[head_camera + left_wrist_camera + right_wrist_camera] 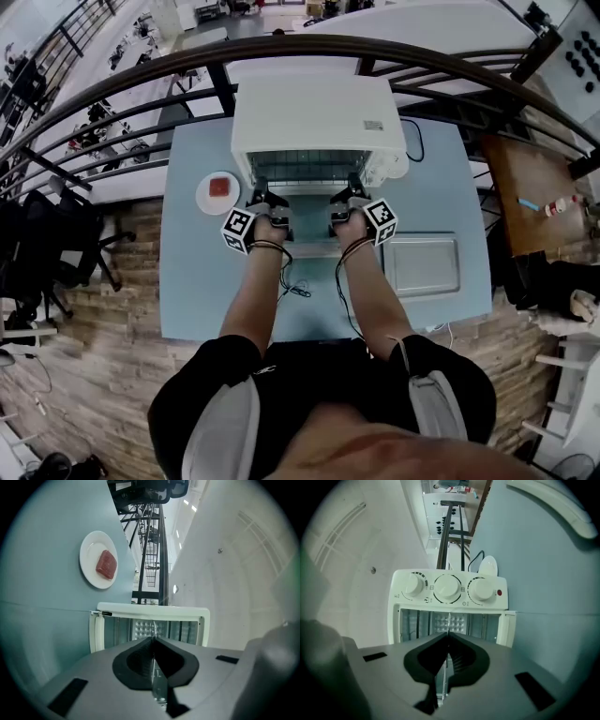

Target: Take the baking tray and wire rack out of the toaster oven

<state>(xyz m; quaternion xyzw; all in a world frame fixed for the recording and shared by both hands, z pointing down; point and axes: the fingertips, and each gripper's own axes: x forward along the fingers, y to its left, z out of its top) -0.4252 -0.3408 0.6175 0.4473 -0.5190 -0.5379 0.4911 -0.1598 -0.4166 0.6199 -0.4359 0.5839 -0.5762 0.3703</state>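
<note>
Left claw (265, 199): pressed together on the near edge of the wire rack (309, 174), towards its left end.
Right claw (350, 193): pinching the same edge further right; I grip both sides to keep it level.
Wire rack: at the open mouth of the toaster oven (314, 108).
Baking tray (420, 265): already out, on the surface (197, 281) to the right.

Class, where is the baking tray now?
Head view: the baking tray lies on the blue table, right of the person's right forearm, in front of the toaster oven.
</note>
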